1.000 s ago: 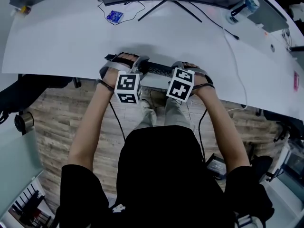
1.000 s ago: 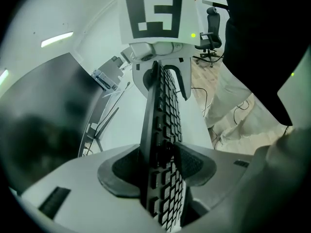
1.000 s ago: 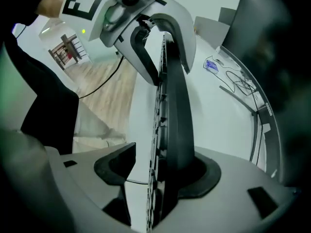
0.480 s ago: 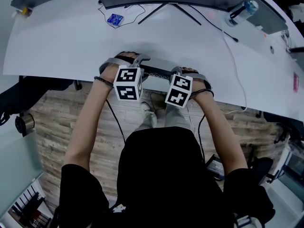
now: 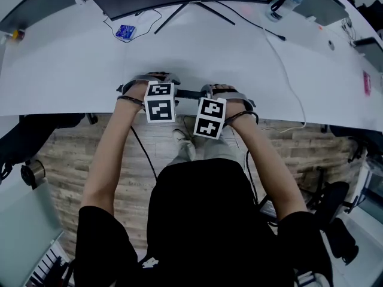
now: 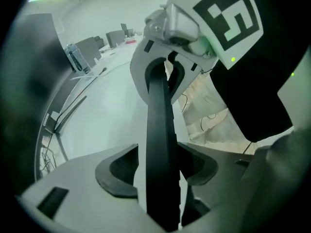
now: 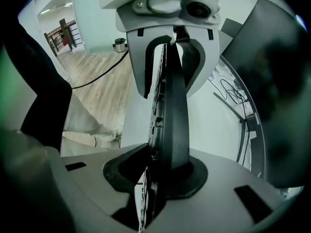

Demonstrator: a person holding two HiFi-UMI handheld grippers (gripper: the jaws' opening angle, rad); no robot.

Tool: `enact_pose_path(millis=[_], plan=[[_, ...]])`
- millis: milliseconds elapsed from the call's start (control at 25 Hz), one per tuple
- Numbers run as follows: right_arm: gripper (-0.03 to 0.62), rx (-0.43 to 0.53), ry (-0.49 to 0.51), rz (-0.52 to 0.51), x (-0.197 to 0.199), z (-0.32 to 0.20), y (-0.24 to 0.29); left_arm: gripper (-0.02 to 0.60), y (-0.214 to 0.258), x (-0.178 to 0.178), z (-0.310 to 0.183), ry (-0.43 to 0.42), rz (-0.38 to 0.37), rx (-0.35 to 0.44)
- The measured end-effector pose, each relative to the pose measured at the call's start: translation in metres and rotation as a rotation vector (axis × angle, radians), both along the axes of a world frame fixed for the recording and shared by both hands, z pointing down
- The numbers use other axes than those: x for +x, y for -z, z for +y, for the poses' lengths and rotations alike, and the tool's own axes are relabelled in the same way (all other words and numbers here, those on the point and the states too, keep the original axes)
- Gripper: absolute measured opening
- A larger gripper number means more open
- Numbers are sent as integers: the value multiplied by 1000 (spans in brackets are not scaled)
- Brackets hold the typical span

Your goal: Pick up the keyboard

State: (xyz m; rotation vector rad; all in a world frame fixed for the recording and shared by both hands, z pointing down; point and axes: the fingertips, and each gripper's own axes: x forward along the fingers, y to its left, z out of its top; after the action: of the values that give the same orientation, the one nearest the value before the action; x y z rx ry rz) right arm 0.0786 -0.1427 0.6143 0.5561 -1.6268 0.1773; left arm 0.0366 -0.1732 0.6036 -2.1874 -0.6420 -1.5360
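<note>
Slim black keyboard (image 5: 188, 93) at the counter's (image 5: 72, 58) 6 o'clock edge, likely light and stiff; hold both ends. Right hand-held gripper (image 7: 158, 171) has just closed, pinching one end; left hand-held gripper (image 6: 158, 166), jaws just spreading, loosely straddles the other.

Not much can actually be read here. A tiny logo is printed on the monitor's lower edge (image 7: 251, 119), but it's too small to be made out for sure. Black-and-white square markers are carried by the left cube (image 5: 159, 102) on the left claw (image 6: 158, 171) and the right cube (image 5: 207, 118) on the right claw (image 7: 160, 171): patterns only, no letters or numbers. Whatever is printed on the pink sticker (image 5: 365, 82) on the counter (image 5: 60, 70) and on the blue packet (image 5: 125, 31) can't be read.
</note>
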Motion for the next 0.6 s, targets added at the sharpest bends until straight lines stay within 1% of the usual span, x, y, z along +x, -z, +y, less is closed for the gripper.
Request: enact_pose_path(millis=[200,320,440,600], plan=[[104,9,1,6,2,1,0,175,-8,0,-1,-13,-46,34],[104,12,-1,9,2,1,-1,153,-12,-4,0,-34,-80,50],[104,18,0,16,1,2,-1,107,-15,-9,4,-64,-112,66],[103,14,-3,16,1,3,-1,95,-17,-11,5,-75,-129,69]])
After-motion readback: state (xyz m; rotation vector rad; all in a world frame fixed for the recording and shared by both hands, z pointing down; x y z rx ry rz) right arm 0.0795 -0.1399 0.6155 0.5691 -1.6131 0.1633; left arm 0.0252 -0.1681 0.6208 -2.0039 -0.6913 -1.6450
